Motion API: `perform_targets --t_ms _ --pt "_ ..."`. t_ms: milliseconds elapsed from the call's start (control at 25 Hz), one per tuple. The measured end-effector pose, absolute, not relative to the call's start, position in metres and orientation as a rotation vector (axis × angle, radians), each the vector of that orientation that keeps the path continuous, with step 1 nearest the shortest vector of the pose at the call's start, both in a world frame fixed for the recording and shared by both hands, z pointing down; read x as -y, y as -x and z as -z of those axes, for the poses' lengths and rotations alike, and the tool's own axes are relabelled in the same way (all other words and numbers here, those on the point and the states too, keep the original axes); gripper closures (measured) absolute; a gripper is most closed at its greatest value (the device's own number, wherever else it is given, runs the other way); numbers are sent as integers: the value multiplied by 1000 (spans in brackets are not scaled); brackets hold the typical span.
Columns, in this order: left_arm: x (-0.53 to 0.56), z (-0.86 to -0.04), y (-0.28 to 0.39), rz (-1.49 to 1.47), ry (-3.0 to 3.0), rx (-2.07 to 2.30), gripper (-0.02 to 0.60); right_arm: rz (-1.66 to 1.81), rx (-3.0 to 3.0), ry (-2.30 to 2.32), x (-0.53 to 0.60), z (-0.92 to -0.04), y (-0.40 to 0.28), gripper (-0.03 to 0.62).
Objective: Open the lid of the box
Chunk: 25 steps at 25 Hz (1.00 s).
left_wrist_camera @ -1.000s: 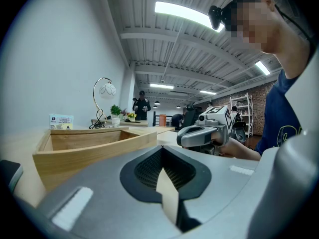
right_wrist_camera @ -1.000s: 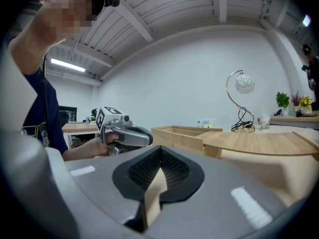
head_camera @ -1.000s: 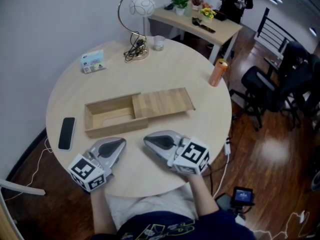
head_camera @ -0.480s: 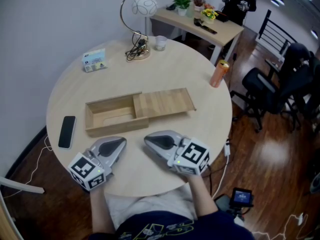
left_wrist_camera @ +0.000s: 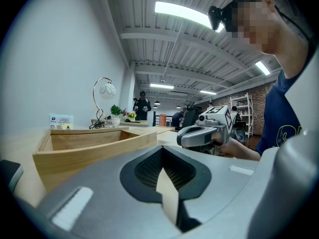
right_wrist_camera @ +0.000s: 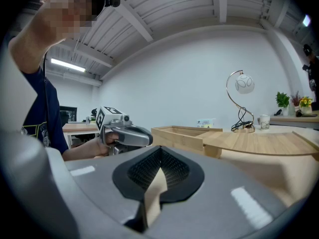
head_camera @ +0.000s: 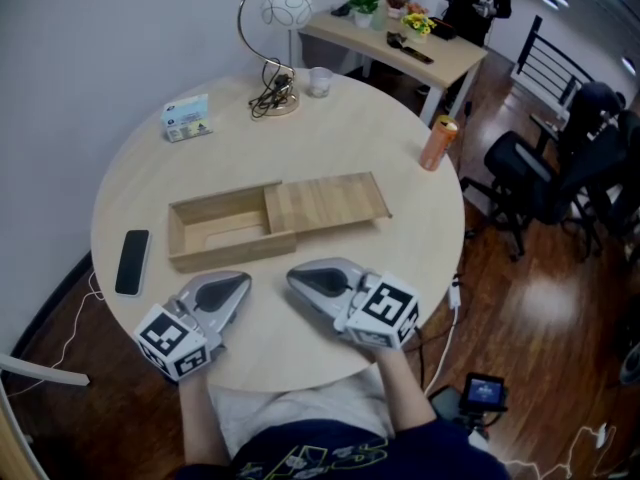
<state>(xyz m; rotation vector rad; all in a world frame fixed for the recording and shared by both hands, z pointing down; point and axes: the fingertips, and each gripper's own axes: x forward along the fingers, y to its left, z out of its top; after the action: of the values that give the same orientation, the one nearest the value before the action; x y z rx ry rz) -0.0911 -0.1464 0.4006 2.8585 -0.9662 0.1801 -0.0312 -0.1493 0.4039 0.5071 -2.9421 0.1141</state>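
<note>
A shallow wooden box (head_camera: pixel 218 230) lies in the middle of the round table (head_camera: pixel 300 138), its sliding lid (head_camera: pixel 325 204) pushed about halfway out to the right, so the left half stands open. My left gripper (head_camera: pixel 232 286) rests shut on the table just in front of the box's left part; nothing is between its jaws. My right gripper (head_camera: pixel 298 279) rests shut beside it, in front of the box's middle, also holding nothing. The box (left_wrist_camera: pixel 84 146) shows in the left gripper view, and box (right_wrist_camera: pixel 184 135) and lid (right_wrist_camera: pixel 259 143) in the right gripper view.
A black phone (head_camera: pixel 132 262) lies at the table's left edge. A small card box (head_camera: pixel 187 120), a desk lamp (head_camera: pixel 275 48) with cables, and a cup (head_camera: pixel 319 83) stand at the back; an orange can (head_camera: pixel 437 144) stands at the right edge. Office chairs stand on the floor to the right.
</note>
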Motion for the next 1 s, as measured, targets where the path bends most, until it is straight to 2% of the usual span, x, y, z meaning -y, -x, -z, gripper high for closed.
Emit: perform_targets --t_ms 760,880,1000 --pt "147 -397 92 -149 -2867 1000 580 -127 2926 -559 156 -403 27 592" --pt "133 -364 119 92 -2905 1211 580 -86 2972 -730 173 -398 -2 592" --pt "139 -351 179 266 -2755 1564 580 -6 3045 -1142 205 -360 -72 592"
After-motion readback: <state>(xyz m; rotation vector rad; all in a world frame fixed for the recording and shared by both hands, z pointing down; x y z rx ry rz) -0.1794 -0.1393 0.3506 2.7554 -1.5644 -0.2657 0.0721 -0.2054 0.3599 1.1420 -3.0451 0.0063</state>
